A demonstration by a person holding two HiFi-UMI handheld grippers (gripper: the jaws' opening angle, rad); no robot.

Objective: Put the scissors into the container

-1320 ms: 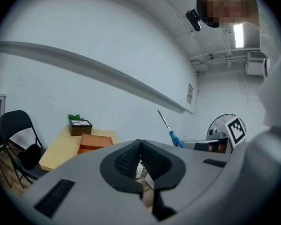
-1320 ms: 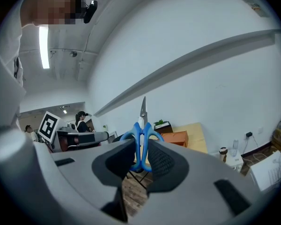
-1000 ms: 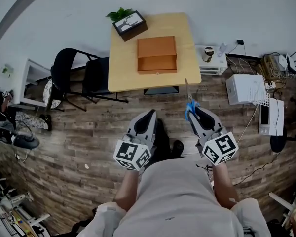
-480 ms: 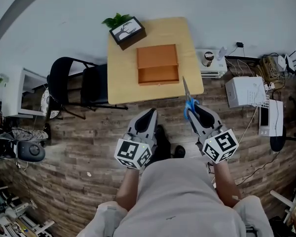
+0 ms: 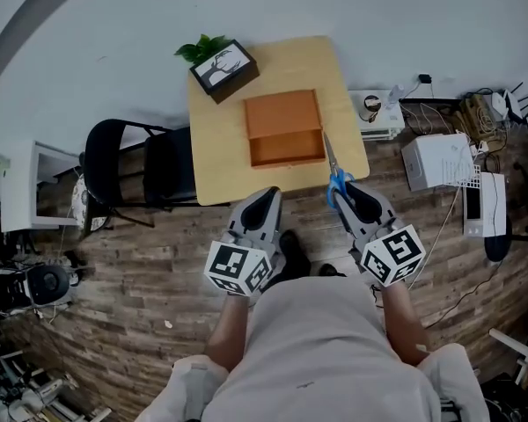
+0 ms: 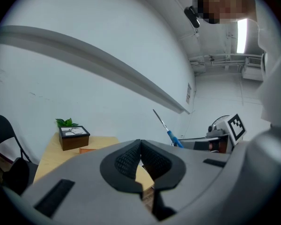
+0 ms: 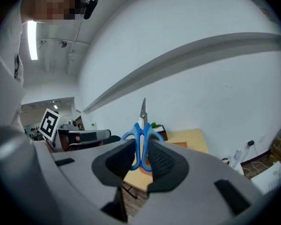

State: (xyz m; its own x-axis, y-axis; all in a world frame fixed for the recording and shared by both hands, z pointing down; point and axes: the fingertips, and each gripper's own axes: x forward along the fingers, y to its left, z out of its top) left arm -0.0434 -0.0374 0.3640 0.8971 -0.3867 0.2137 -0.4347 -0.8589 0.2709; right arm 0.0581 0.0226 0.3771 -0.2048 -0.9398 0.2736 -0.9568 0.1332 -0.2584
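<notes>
Nearer the table point(image 5: 216, 148), your right gripper point(image 5: 344, 192) pinched the scissors point(image 7: 142, 125) by their handles, blades forward; your left gripper point(image 5: 266, 197) sat closed.

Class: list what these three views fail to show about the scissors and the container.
The scissors' lower handle loops: right gripper view, hidden between the right gripper's pads.
The container: left gripper view, nearly all hidden behind the left gripper.
The container's depth: head view, too small to tell.

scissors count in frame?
1: the scissors, blue handles clamped in the right gripper, blades pointing toward the table. None seen on the table or in the orange container.
</notes>
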